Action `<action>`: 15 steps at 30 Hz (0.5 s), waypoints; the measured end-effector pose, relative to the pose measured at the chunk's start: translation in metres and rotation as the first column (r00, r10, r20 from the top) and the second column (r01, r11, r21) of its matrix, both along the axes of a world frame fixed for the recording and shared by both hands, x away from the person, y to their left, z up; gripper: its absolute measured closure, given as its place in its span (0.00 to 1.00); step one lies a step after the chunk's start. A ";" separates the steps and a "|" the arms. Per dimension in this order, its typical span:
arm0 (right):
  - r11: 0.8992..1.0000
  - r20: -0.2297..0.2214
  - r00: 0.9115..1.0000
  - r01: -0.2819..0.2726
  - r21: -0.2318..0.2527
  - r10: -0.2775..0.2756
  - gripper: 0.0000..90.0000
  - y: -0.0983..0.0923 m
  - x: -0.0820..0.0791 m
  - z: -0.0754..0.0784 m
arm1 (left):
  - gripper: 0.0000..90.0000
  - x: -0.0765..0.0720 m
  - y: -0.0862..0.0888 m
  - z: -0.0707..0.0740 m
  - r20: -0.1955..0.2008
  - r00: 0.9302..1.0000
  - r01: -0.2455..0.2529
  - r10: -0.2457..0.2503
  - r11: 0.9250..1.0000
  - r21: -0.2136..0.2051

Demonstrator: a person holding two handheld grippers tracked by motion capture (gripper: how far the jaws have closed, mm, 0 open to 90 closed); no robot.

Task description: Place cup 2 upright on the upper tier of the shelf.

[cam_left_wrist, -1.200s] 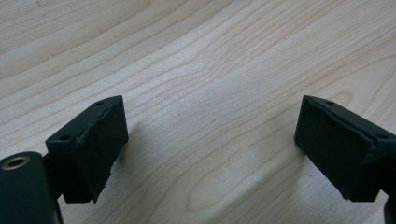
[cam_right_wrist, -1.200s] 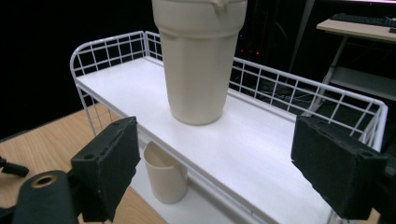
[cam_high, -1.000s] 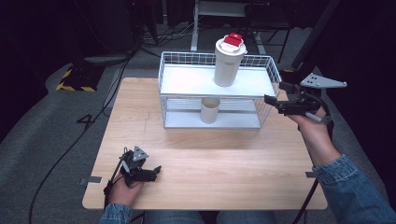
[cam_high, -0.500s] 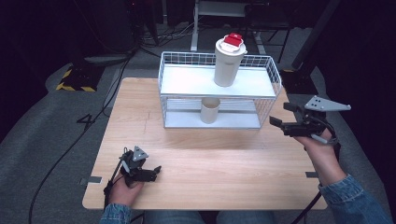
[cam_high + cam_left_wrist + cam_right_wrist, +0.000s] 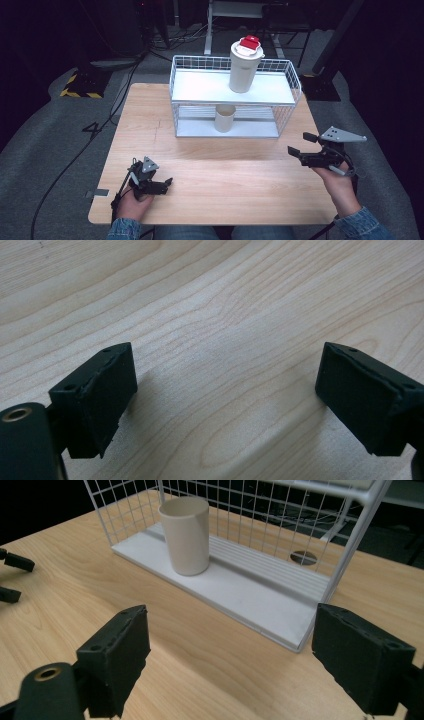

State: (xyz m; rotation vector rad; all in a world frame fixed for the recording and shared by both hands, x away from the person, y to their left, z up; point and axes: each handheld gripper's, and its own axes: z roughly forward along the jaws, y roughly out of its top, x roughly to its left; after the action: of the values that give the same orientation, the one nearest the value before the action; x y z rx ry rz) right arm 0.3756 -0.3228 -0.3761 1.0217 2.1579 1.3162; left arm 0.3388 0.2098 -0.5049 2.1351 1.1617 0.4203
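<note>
A white wire rack stands at the table's far middle. On its top shelf stands a tall cream container with a red lid. A cream cup sits upright on the lower shelf, and it is the same cup ahead-left in the right gripper view. My right gripper hovers open near the table's right edge, in front of the rack and apart from it, with nothing between its jaws. My left gripper rests open low over bare wood at the front left.
The wooden table has free room across its middle and front. Dark floor, cables and a yellow-black striped block lie beyond the left edge. The left gripper's fingertips show at the left edge of the right gripper view.
My right gripper has drawn back from beside the rack's right end toward the person and lower, staying open. The left gripper has not moved.
</note>
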 end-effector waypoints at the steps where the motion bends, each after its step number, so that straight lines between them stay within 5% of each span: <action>1: 1.000 -0.006 1.000 -0.002 0.002 0.002 0.18 -0.001 -0.001 -0.005 | 0.11 0.000 0.000 0.000 0.000 1.000 0.000 0.000 1.000 0.000; 15: 0.998 -0.067 0.996 0.054 -0.012 -0.055 0.18 -0.020 -0.012 -0.065 | 0.11 0.000 0.000 0.000 0.000 1.000 -0.001 0.001 1.000 0.000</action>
State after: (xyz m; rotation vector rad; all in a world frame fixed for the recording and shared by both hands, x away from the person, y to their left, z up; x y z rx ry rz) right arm 0.3632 -0.3428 -0.4407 1.1281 2.1676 1.2618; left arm 0.3388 0.2097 -0.5050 2.1346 1.1623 0.4205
